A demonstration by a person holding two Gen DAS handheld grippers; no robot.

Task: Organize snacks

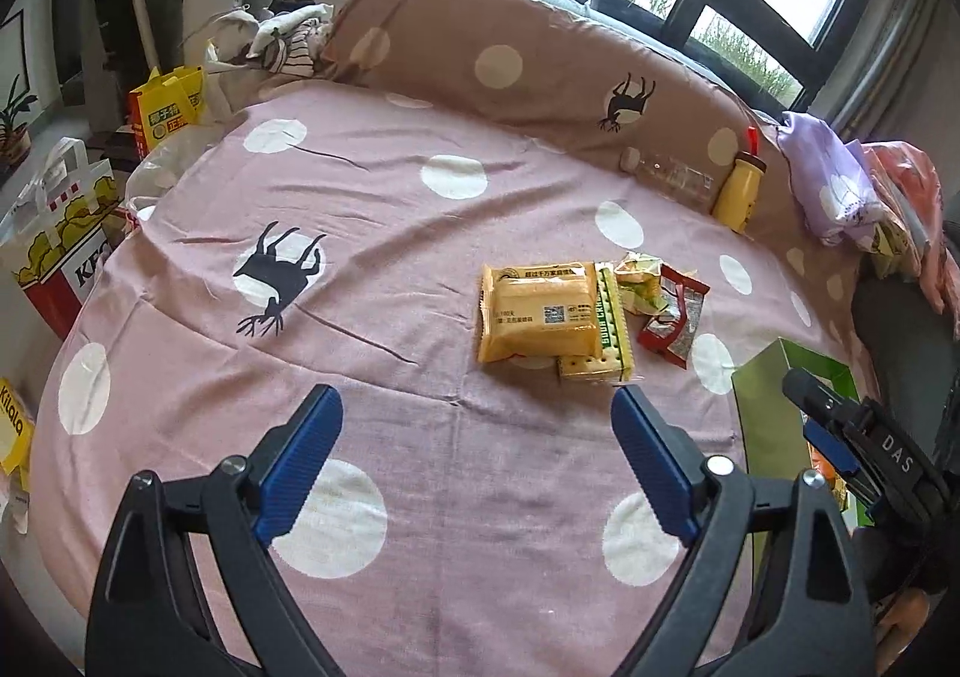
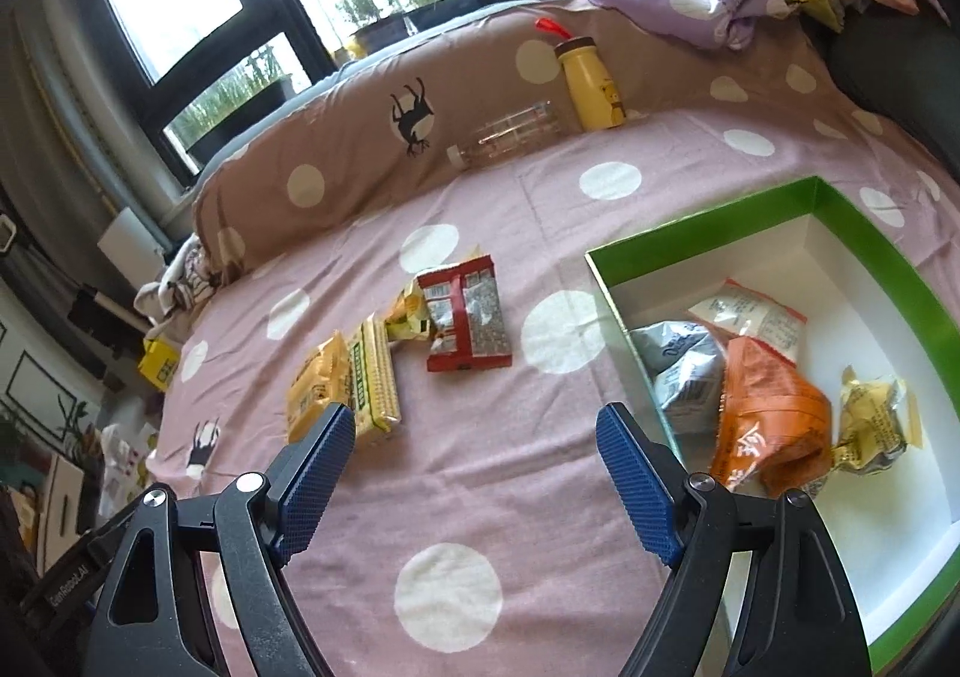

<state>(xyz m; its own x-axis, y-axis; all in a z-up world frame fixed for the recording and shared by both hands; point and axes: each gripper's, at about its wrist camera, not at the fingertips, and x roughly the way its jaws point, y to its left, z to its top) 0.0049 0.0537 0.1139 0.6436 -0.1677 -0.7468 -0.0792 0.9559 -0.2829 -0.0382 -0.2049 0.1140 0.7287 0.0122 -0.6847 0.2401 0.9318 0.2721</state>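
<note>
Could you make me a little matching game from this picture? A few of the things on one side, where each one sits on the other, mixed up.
Things:
1. orange packet
2. red packet
3. yellow bottle
4. clear bottle

Places:
A. lying on its side by the brown cushion
B. inside the green box
C. upright against the brown cushion
D. on the pink cloth, outside the box

Pairs: 1-B, 2-D, 3-C, 4-A

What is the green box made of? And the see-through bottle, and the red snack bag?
The green box looks like cardboard: thin, stiff, straight walls, matte white inside. The see-through bottle seems to be thin clear plastic, since the cloth shows through it. The red snack bag looks like shiny plastic film or foil: it is crinkled, with crimped ends, and glints in the light.
</note>
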